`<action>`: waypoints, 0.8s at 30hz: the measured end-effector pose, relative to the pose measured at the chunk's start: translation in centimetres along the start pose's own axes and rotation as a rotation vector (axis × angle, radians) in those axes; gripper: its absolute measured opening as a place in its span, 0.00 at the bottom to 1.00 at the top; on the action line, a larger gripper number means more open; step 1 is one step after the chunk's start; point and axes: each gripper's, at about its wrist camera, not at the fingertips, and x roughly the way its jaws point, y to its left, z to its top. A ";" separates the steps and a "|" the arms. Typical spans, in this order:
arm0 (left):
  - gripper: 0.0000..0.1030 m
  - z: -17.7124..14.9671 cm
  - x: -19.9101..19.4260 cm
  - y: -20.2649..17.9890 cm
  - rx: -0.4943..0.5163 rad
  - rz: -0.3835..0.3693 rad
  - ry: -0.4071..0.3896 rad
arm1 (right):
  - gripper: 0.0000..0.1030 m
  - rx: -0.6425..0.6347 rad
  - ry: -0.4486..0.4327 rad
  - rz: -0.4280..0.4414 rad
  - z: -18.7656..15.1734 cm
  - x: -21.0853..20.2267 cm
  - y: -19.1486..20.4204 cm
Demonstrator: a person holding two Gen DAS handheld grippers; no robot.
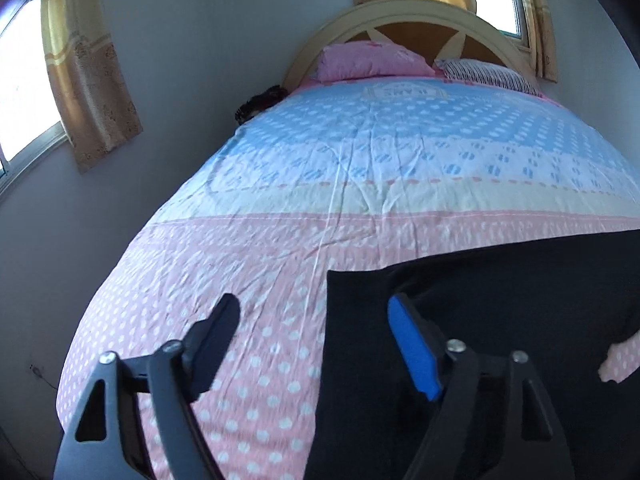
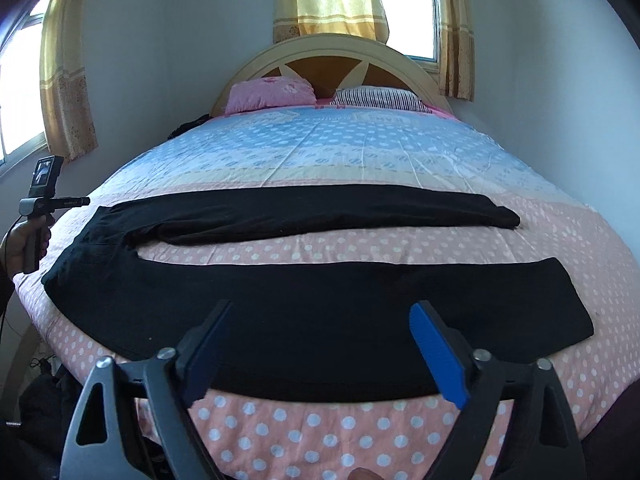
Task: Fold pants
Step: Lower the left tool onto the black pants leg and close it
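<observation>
Black pants (image 2: 320, 312) lie flat across the polka-dot bedspread (image 2: 320, 420), waist at the left and both legs running to the right. The far leg (image 2: 320, 212) lies apart from the near one, with a strip of pink cover between them. My right gripper (image 2: 320, 306) is open above the near leg, nothing between its pads. My left gripper (image 1: 314, 300) is open at the waist edge of the pants (image 1: 500, 320). Its blue-padded finger (image 1: 412, 344) is over the black cloth, the other over the bedspread (image 1: 260, 260). A hand (image 2: 20, 240) holds the left tool at the bed's left side.
A pink pillow (image 2: 272, 94) and a striped pillow (image 2: 380, 100) lie against the arched headboard (image 2: 332, 46). Walls close in on both sides of the bed. Curtained windows (image 2: 408, 4) are behind and to the left. A dark object (image 1: 260, 102) sits at the bed's far left edge.
</observation>
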 end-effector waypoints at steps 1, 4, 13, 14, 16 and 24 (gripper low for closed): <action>0.67 0.4 1.1 0.0 0.010 -0.014 0.024 | 0.78 0.006 0.009 -0.010 0.4 0.5 -0.9; 0.67 1.0 4.3 -0.2 -0.002 -0.073 0.054 | 0.78 0.024 0.021 -0.056 2.2 1.7 -3.7; 0.44 0.3 9.6 -0.3 -0.017 -0.232 0.155 | 0.78 0.092 0.028 -0.122 6.7 4.5 -9.6; 0.38 0.3 9.5 -0.3 -0.010 -0.249 0.155 | 0.78 0.103 0.031 -0.117 7.0 5.0 -10.1; 0.34 0.5 9.6 -0.6 0.006 -0.262 0.149 | 0.78 0.123 0.037 -0.111 7.7 5.9 -11.0; 0.20 0.5 9.2 -0.5 0.039 -0.259 0.115 | 0.78 0.194 0.092 -0.152 10.3 10.0 -15.9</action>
